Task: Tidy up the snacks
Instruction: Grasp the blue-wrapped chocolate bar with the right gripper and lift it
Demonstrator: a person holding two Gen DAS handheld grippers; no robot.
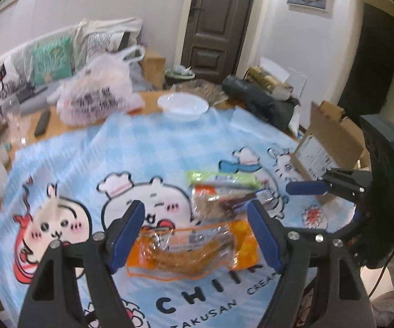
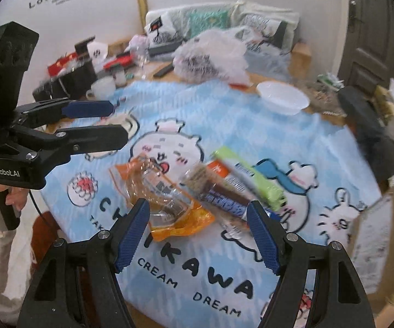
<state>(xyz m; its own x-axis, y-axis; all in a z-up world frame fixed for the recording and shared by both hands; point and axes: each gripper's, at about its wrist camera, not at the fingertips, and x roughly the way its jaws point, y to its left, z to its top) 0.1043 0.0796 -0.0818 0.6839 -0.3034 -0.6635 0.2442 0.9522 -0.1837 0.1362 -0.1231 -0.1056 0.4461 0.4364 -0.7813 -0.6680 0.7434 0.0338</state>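
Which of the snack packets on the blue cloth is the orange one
The orange packet is the see-through wrapper with orange edges, lying nearest the left gripper. The green packet and the brown packet lie farther back.

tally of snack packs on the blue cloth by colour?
Orange-and-clear plastic snack pack: 1
Light green wrapped bar: 1
Brown snack pack with an orange end: 1
Blue-printed wrapper: 1
Total: 4, though blur makes the middle packs hard to separate.

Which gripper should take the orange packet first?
Left. The left gripper is open with the orange packet squarely between its fingers; the right gripper frames mostly the packet's edge and the bars beside it.
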